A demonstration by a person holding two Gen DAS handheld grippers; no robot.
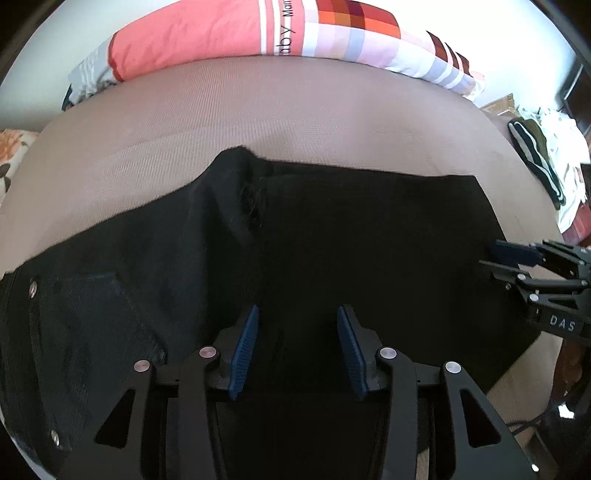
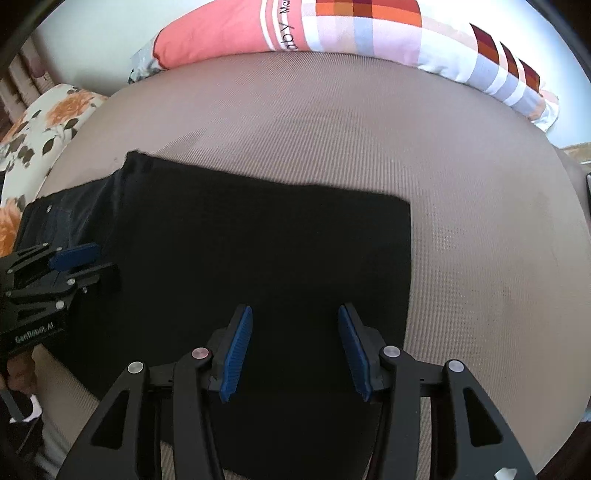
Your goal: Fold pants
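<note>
Black pants [image 1: 332, 236] lie flat on the tan bed surface [image 1: 258, 122], folded lengthwise, with the waist and a back pocket [image 1: 99, 306] at the left. They also show in the right wrist view [image 2: 277, 236], where the leg end [image 2: 402, 236] forms a straight edge. My left gripper [image 1: 297, 317] is open, hovering over the middle of the pants with nothing between its blue pads. My right gripper [image 2: 295, 314] is open over the leg part, empty. The right gripper shows at the right edge of the left wrist view [image 1: 517, 262]; the left gripper shows at the left in the right wrist view [image 2: 74, 262].
A pink and checkered quilt [image 1: 295, 33] lies along the far edge of the bed. A pile of clothes [image 1: 543, 155] sits at the far right. A floral pillow [image 2: 40, 122] lies at the left. Bare mattress [image 2: 498, 258] lies right of the pants.
</note>
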